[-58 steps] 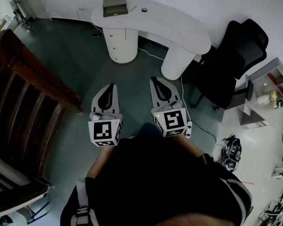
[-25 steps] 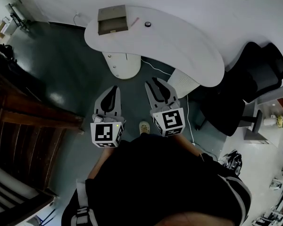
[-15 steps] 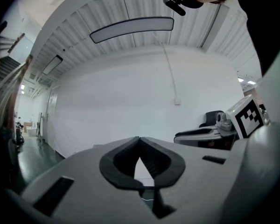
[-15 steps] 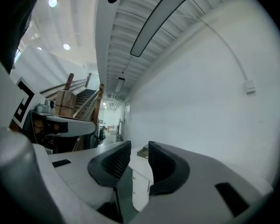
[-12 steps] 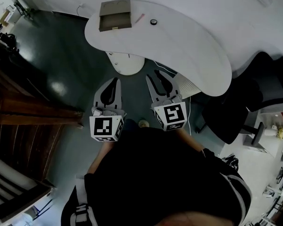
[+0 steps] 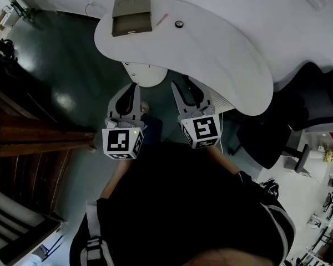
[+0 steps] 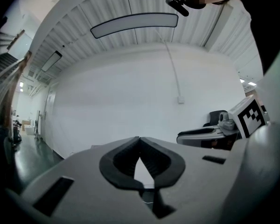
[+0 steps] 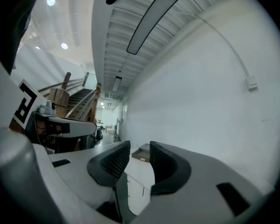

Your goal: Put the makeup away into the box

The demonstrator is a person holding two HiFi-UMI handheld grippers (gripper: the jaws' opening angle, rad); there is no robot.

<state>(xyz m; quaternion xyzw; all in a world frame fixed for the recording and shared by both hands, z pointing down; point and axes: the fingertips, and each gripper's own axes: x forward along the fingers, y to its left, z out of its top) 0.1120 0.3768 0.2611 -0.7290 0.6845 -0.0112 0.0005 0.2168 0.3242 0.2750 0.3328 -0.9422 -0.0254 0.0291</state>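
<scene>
An open grey-brown box (image 6: pixel 131 15) stands at the far left of the white curved table (image 6: pixel 227 54). Right of it lie a thin pink stick (image 6: pixel 162 20) and a small dark round item (image 6: pixel 179 24). Both grippers are held level in front of the table's near edge, short of all three. My left gripper (image 6: pixel 134 86) is shut and empty, its tips meeting (image 7: pixel 139 139). The jaws of my right gripper (image 6: pixel 183 83) have just been opening and stand apart with nothing between them (image 8: pixel 140 146). Past them the box (image 8: pixel 142 154) shows far off.
A black office chair (image 6: pixel 308 101) stands to the right of the table. Dark wooden stairs (image 6: pixel 28 143) fill the left side. The table's round pedestal (image 6: pixel 147 73) and a white ribbed leg (image 6: pixel 216 101) are just beyond the grippers. Cables run across the dark floor.
The table has drawn nearer and both grippers now reach up to its near edge. The right jaws stand wider apart than before. The left jaws stay shut.
</scene>
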